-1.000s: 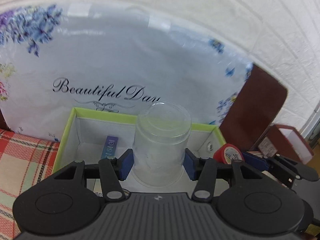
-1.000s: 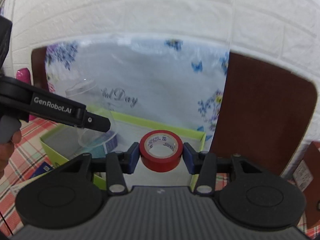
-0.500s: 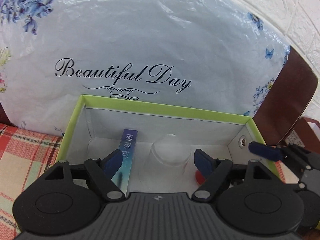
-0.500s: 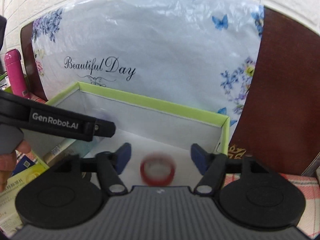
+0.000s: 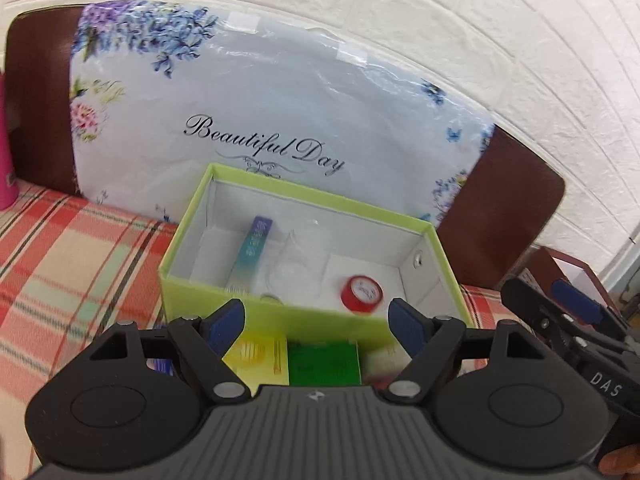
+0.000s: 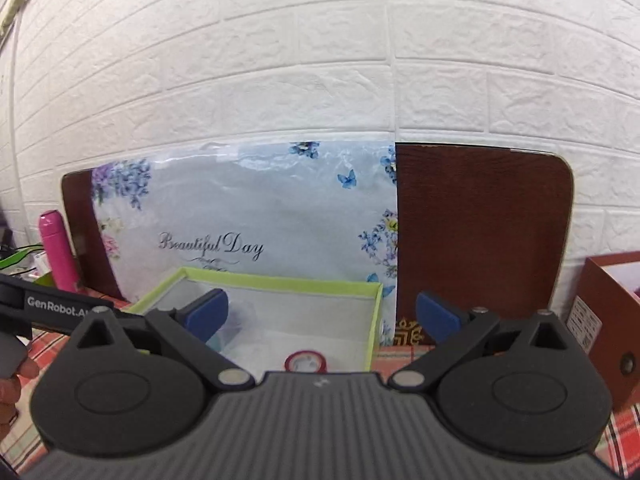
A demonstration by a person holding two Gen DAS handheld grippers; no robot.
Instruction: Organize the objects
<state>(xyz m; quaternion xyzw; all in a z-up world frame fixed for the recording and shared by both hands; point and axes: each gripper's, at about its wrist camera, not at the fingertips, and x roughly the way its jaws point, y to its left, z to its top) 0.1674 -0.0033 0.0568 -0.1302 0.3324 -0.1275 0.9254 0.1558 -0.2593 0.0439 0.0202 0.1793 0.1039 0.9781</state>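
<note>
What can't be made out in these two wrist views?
- Left wrist: flat packets in front of the green box, motion-blurred and cut off by the left gripper; print unreadable.
- Right wrist: red tape roll half hidden by the right gripper body.
- Right wrist: glass cup barely discernible behind a pad.

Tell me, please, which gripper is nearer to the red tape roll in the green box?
Right, as far as the views show. The right gripper, jaws opening, hangs just behind the red tape roll; the left gripper faces the box's middle.

box [image 5: 256, 320] lime-green (white inside) | tape roll [image 5: 362, 289] red | tablecloth [image 5: 60, 264] red-green plaid | bottle [image 6: 58, 250] pink
</note>
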